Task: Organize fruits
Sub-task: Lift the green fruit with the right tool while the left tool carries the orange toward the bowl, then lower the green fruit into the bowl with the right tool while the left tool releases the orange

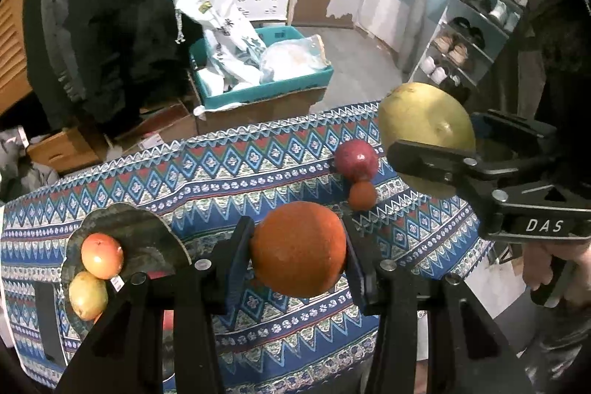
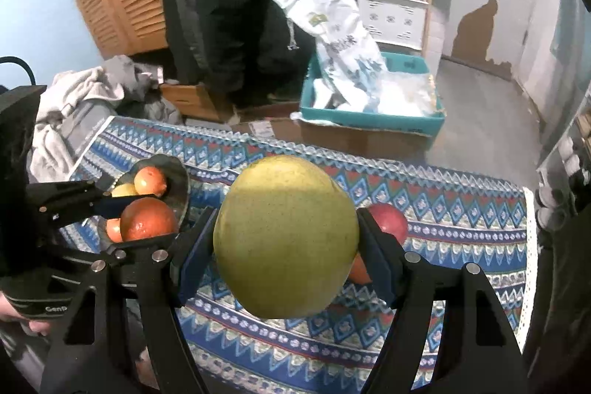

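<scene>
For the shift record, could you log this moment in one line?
left gripper: shut on orange | right gripper: shut on pomelo | bowl: holds fruit

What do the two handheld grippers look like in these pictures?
Both are black. The left gripper has flat blue-padded fingers and silver round bolts. The right gripper looks the same; from the left view its body bears white letters "DAS". No cables show.
</scene>
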